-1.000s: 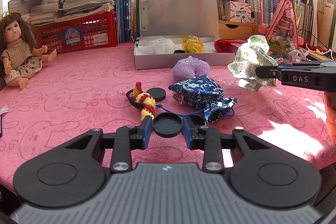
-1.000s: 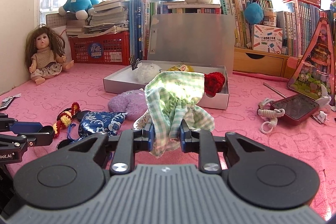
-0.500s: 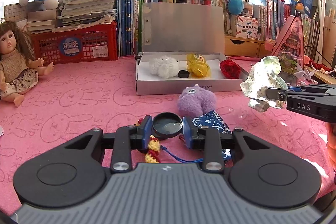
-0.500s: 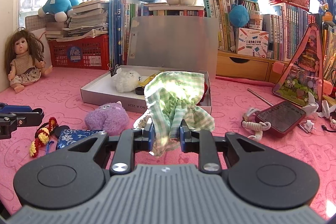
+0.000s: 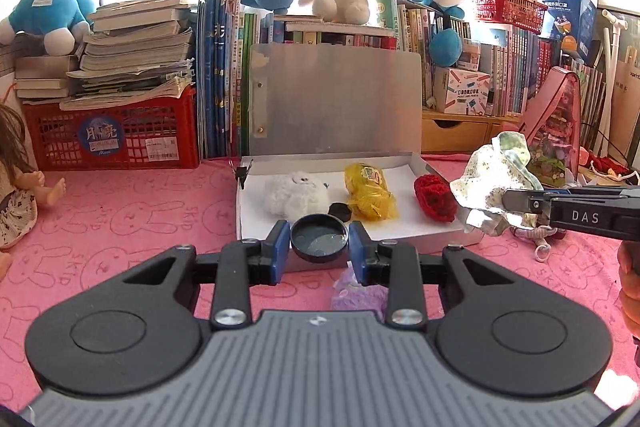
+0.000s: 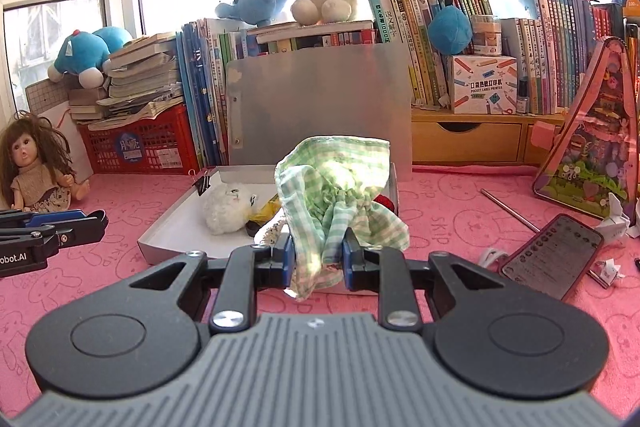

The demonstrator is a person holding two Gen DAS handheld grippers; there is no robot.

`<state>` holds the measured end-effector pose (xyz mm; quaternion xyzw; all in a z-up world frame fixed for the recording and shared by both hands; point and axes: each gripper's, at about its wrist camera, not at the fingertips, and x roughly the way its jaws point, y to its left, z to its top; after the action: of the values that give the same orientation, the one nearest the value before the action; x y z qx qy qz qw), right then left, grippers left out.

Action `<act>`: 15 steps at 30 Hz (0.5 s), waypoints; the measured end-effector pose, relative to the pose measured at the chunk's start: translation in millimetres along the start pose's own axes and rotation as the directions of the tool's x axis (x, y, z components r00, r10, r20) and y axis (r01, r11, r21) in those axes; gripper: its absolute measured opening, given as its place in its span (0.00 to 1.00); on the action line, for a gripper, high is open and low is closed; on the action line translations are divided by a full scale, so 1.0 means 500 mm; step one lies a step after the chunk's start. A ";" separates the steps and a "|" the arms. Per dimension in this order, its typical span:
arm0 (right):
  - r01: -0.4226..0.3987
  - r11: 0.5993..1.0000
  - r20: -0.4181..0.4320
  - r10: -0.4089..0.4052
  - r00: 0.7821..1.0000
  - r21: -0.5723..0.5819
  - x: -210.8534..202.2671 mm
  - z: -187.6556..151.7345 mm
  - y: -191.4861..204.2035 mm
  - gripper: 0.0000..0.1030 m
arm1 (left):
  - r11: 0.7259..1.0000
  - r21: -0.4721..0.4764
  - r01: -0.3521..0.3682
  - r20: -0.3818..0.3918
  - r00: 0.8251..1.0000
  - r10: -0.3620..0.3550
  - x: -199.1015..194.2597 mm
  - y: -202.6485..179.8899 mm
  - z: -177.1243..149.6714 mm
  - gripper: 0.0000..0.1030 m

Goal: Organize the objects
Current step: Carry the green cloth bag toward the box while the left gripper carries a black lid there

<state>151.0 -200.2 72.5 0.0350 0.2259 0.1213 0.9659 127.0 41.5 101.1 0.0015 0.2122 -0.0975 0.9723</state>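
My left gripper is shut on a round black lid and holds it just in front of the open white box. The box holds a white plush, a yellow packet, a red knitted item and a small black cap. My right gripper is shut on a green checked cloth pouch, held over the box's near right part. The pouch also shows in the left wrist view. The left gripper shows in the right wrist view.
A purple plush lies under my left gripper on the pink cloth. A doll sits at the left, a red crate and books behind. A phone and pink triangular case lie right.
Both grippers moved forward toward the white box, each still holding its object. The blue pouch and knitted chicken dropped out of view below the left gripper.
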 end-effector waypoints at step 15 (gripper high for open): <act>-0.007 0.993 -0.077 0.016 0.997 0.119 0.171 0.121 -0.055 0.27 | 0.999 -0.037 -0.026 -0.046 0.999 0.025 0.243 0.010 0.143 0.36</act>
<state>258.3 -205.9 86.6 0.0887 0.2699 0.1145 0.9519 265.5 20.1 115.8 -0.0119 0.2361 -0.0809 0.9683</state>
